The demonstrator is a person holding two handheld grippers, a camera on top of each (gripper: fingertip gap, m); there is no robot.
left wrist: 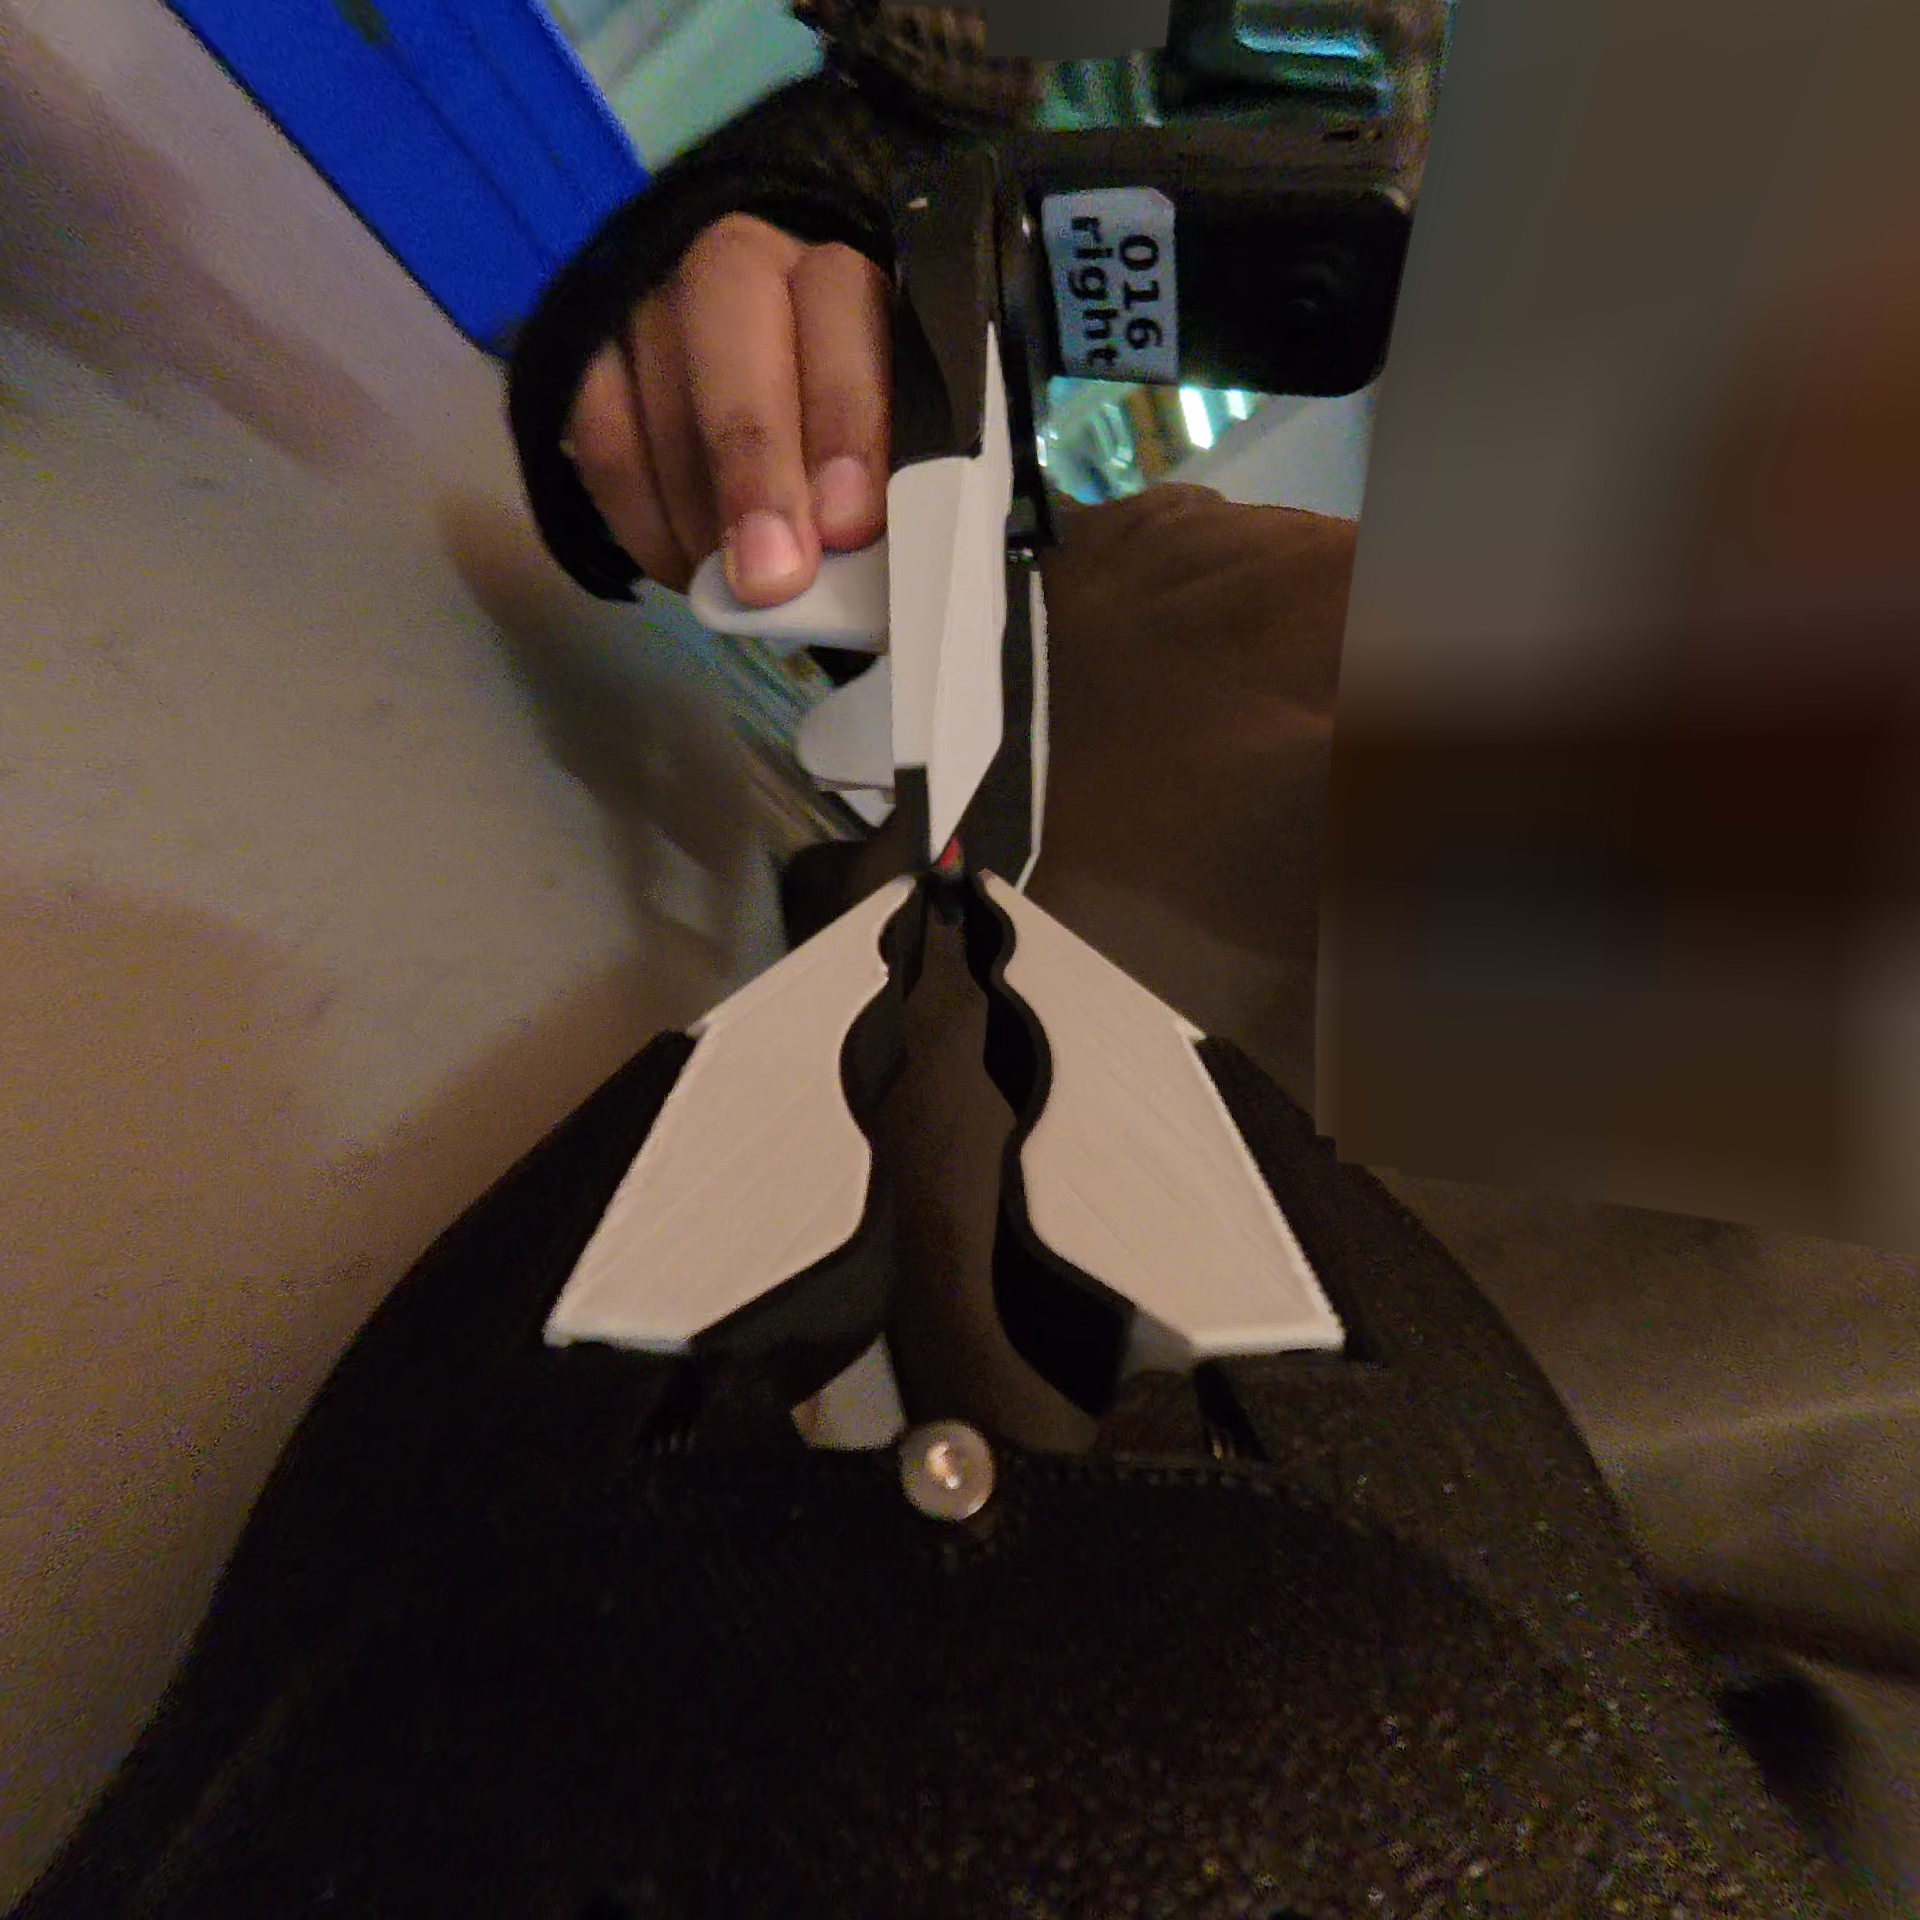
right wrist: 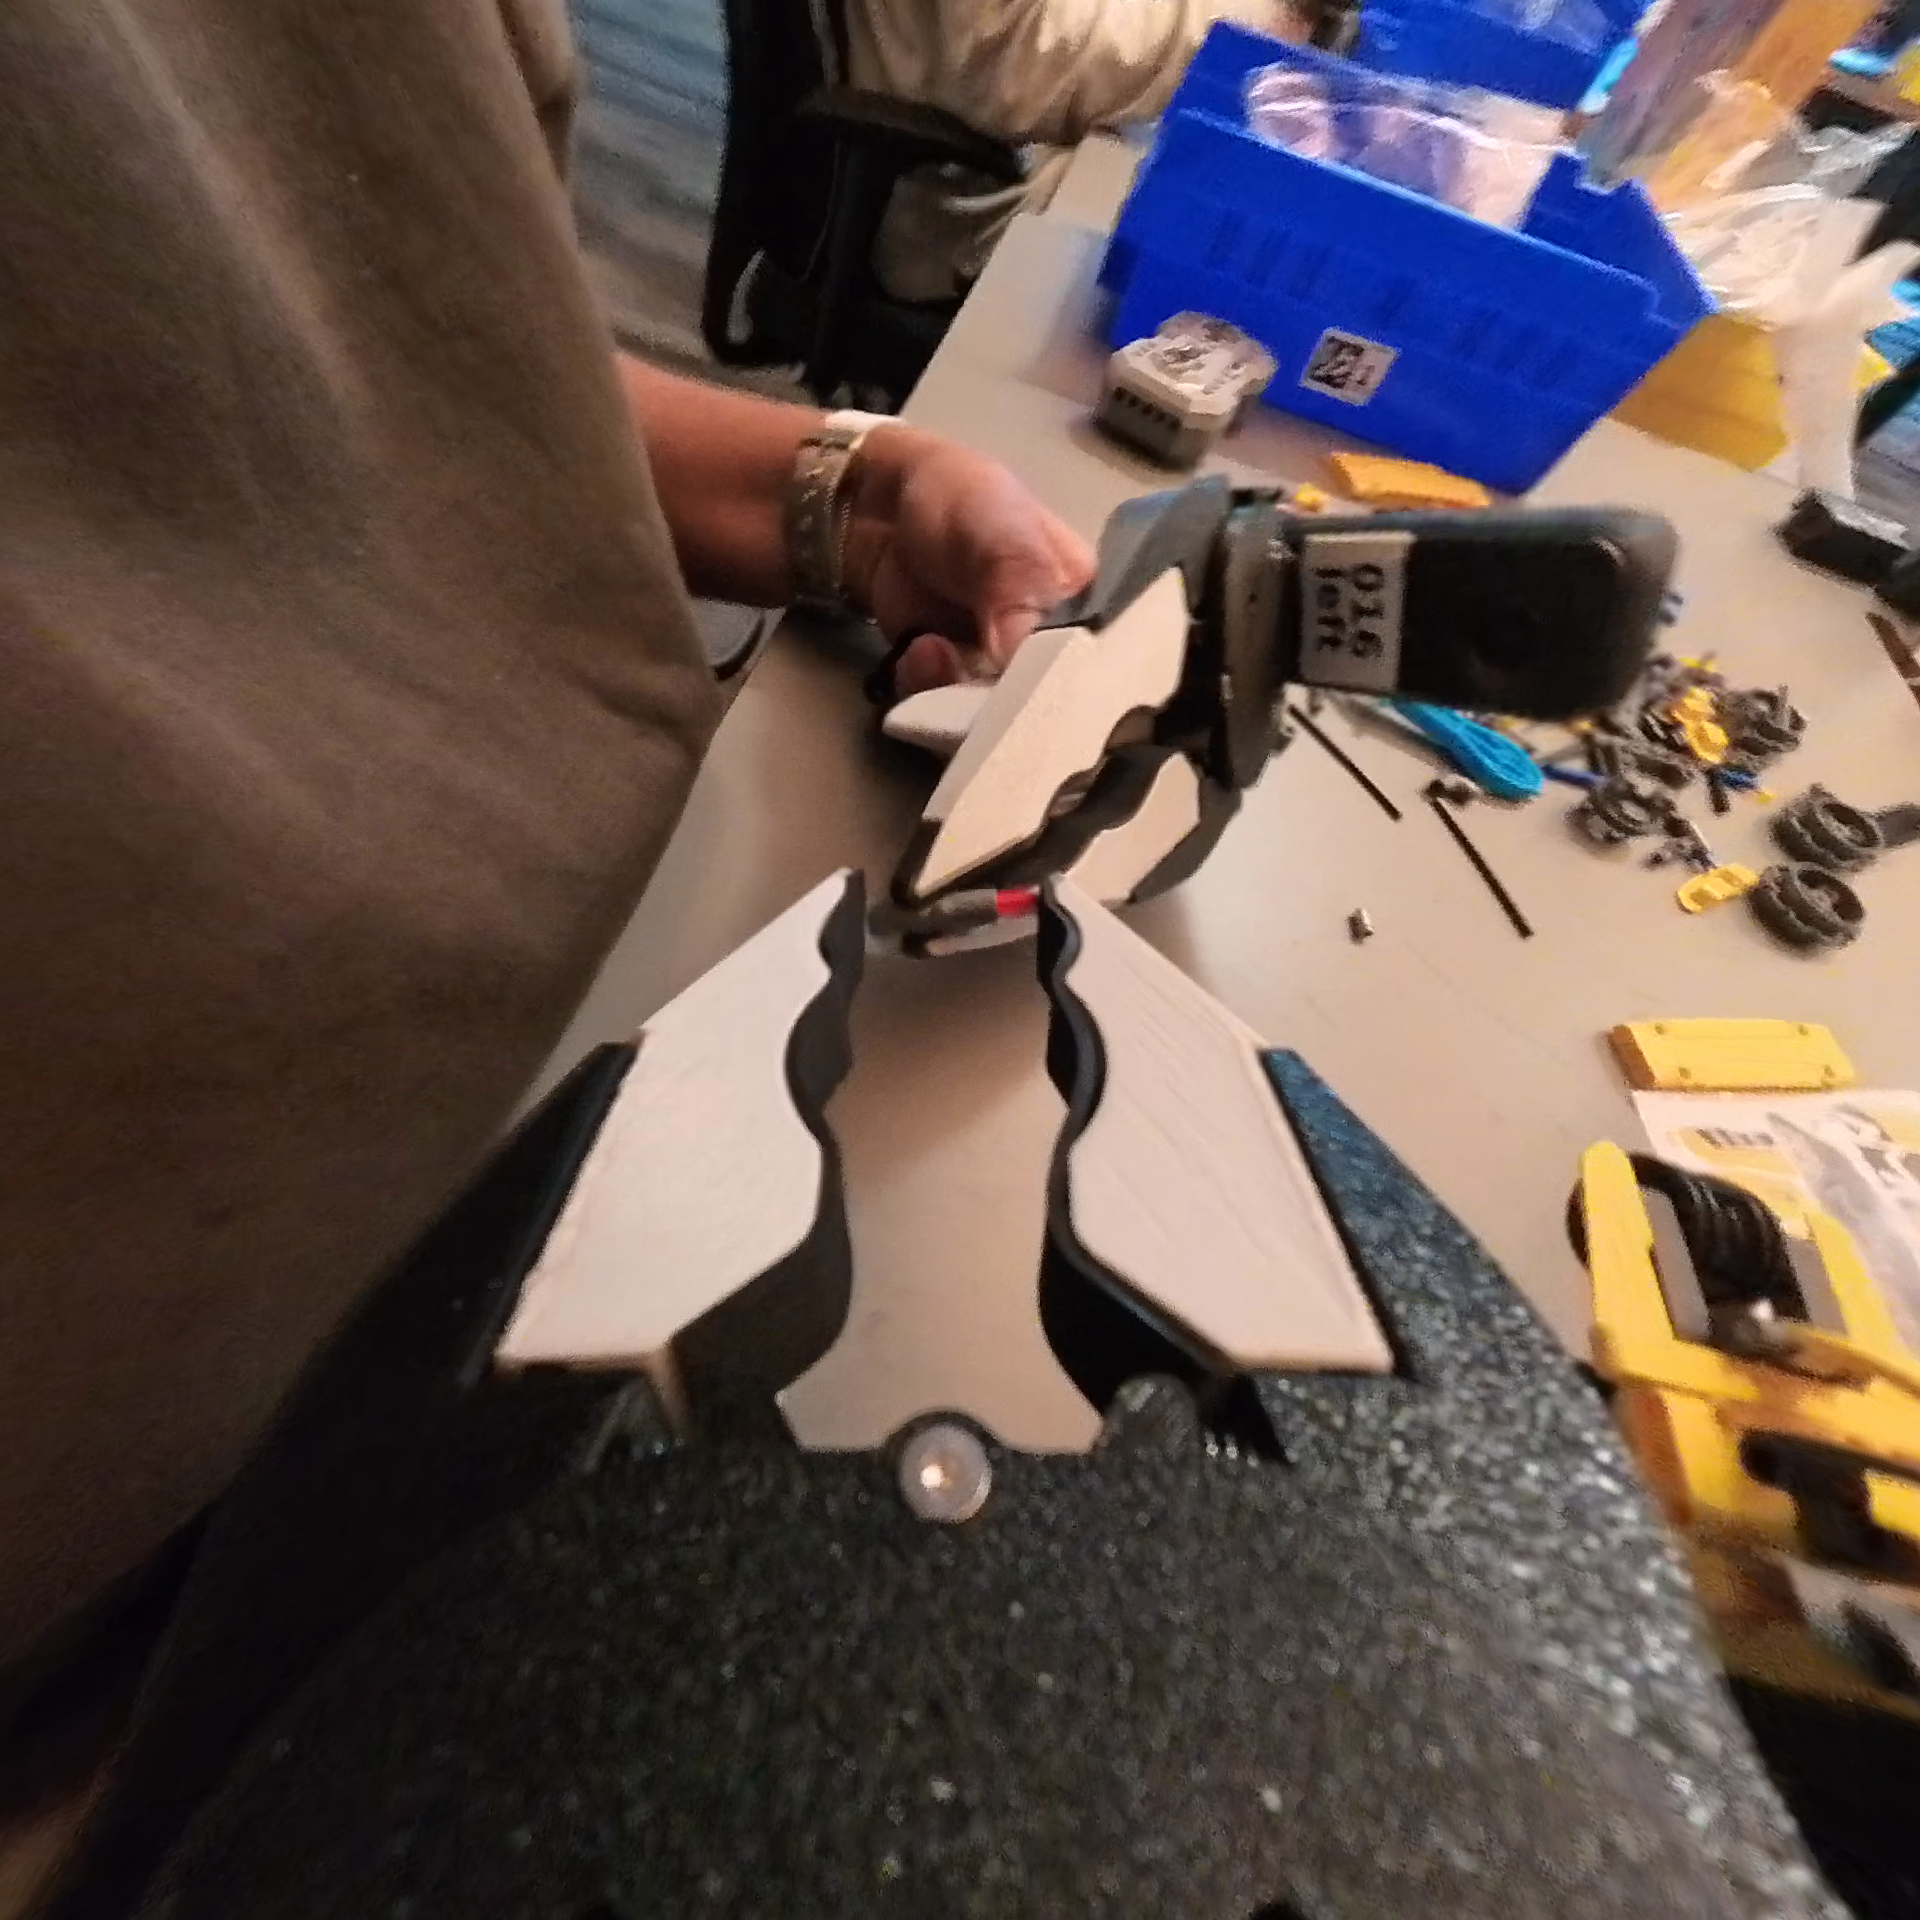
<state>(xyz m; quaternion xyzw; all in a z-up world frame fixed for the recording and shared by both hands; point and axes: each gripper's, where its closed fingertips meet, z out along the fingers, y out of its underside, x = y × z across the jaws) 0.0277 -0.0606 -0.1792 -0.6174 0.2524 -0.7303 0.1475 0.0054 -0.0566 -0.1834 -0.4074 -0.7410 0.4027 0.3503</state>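
Note:
My left gripper (left wrist: 945, 888) is shut at its tips on a small grey pin with a red end (right wrist: 1010, 902); a bit of the red also shows in the left wrist view (left wrist: 948, 858). In the right wrist view the left gripper (right wrist: 914, 923) reaches in from the upper right, held by a hand (right wrist: 935, 540). My right gripper (right wrist: 951, 902) is open, its two fingertips on either side of the pin, the right one close to the red end. In the left wrist view the right gripper (left wrist: 935, 831) comes down edge-on, tip to tip with the left.
A grey table (right wrist: 1299, 1039) carries a blue bin (right wrist: 1403, 260), a small grey box (right wrist: 1184, 384), loose black and yellow parts with black tyres (right wrist: 1808, 873), a yellow plate (right wrist: 1725, 1055), a leaflet (right wrist: 1787, 1143) and a yellow toy vehicle (right wrist: 1766, 1403). A person's tan shirt (right wrist: 260, 623) fills the left. Less than 4 cm separates the two grippers' tips.

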